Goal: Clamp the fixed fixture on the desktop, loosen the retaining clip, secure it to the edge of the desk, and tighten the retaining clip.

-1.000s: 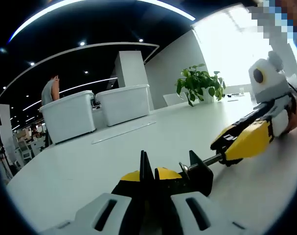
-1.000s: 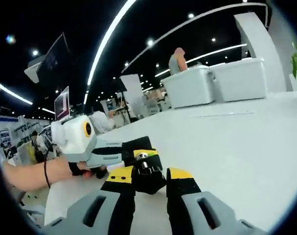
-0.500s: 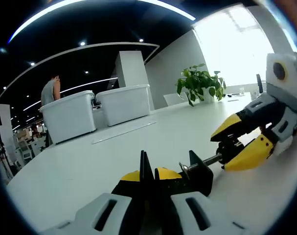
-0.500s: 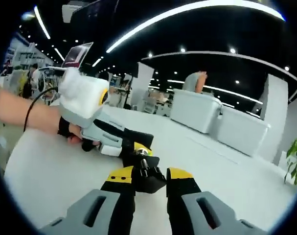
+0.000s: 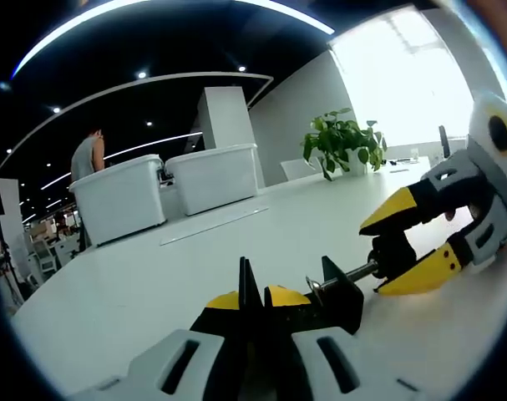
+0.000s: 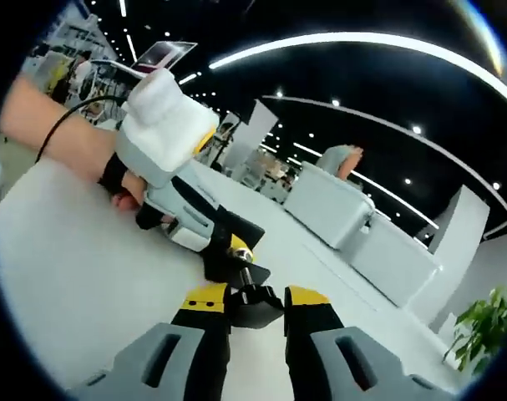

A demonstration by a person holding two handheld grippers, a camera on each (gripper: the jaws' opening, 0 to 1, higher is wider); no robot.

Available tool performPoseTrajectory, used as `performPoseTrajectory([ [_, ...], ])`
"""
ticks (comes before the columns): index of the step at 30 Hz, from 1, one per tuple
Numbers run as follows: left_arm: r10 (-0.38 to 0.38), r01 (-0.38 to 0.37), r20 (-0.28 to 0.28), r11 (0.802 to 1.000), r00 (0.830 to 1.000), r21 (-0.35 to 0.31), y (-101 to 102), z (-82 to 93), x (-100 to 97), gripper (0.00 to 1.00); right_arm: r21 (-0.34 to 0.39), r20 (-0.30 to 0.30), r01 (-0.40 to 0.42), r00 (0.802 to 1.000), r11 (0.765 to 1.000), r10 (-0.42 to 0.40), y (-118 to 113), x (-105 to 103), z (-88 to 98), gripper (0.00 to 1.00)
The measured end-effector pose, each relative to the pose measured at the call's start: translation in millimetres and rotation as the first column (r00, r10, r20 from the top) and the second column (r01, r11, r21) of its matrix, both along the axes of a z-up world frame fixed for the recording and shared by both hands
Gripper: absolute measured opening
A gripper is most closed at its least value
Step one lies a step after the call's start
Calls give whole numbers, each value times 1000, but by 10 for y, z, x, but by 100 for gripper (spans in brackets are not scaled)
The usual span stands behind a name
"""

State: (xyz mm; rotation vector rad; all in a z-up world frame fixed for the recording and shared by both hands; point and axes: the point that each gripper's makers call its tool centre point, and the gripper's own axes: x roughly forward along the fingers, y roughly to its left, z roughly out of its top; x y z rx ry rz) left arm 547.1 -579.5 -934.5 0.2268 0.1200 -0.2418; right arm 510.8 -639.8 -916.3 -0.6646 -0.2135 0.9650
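The black clamp fixture (image 5: 337,294) lies on the white table (image 5: 236,242). My left gripper (image 5: 255,296) is shut on its frame, yellow-tipped jaws pressed together. A metal screw rod (image 5: 353,272) runs right from the frame to a black knob (image 5: 391,251). My right gripper (image 5: 372,259) comes in from the right, one yellow jaw above the knob and one below, shut on it. In the right gripper view the knob (image 6: 253,311) sits between the jaws of my right gripper (image 6: 255,296). Beyond it the left gripper (image 6: 230,249), held by a hand, grips the frame.
Two white bins (image 5: 161,188) stand at the table's far side, with a potted plant (image 5: 341,142) to their right. A person (image 5: 84,154) stands behind the bins. In the right gripper view the table's edge (image 6: 19,192) runs close behind the left hand.
My right gripper has rolled around the screw's axis with the knob in it, so its jaws now stand one over the other. The left gripper and the frame have stayed still.
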Motion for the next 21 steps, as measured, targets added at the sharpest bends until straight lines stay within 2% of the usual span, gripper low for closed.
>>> performPoseTrajectory([
  [4, 1, -1, 0, 1000, 1000, 0, 3, 1, 1, 7, 3, -9, 0, 1000, 1000, 0, -2, 18, 2, 25],
  [6, 0, 0, 1, 1000, 1000, 0, 1, 2, 2, 7, 39, -88, 8, 996, 999, -5, -10, 17, -5, 25],
  [8, 0, 0, 1, 1000, 1000, 1, 1, 2, 2, 7, 130, -216, 5, 976, 991, 24, -11, -17, 22, 29],
  [10, 0, 0, 1, 1000, 1000, 1, 0, 1, 2, 7, 237, -375, 10, 923, 971, 82, -15, -54, 41, 36],
  [12, 0, 0, 1, 1000, 1000, 1, 1, 1, 1, 7, 333, -480, 23, 864, 943, 149, -21, -67, 86, 41],
  [13, -1, 1, 1, 1000, 1000, 1, -1, 1, 1, 7, 373, -535, 47, 826, 927, 174, -40, -52, 101, 41],
  [15, -3, 3, 1, 1000, 1000, 2, -4, 1, 1, 7, 447, -616, 102, 755, 888, 223, -84, -2, 127, 39],
  [16, -4, 4, 1, 1000, 1000, 2, -6, 1, 0, 7, 459, -647, 124, 725, 879, 235, -111, 33, 118, 36],
  [18, -4, 4, 2, 1000, 1000, 2, -7, 1, -3, 7, 482, -693, 186, 679, 856, 243, -165, 86, 104, 32],
  [19, -4, 4, 2, 1000, 1000, 2, -7, 1, -2, 7, 479, -706, 207, 668, 853, 235, -186, 122, 83, 30],
  [21, -3, 3, 2, 1000, 1000, 2, -6, 1, -2, 7, 467, -744, 247, 629, 849, 226, -211, 185, 22, 27],
])
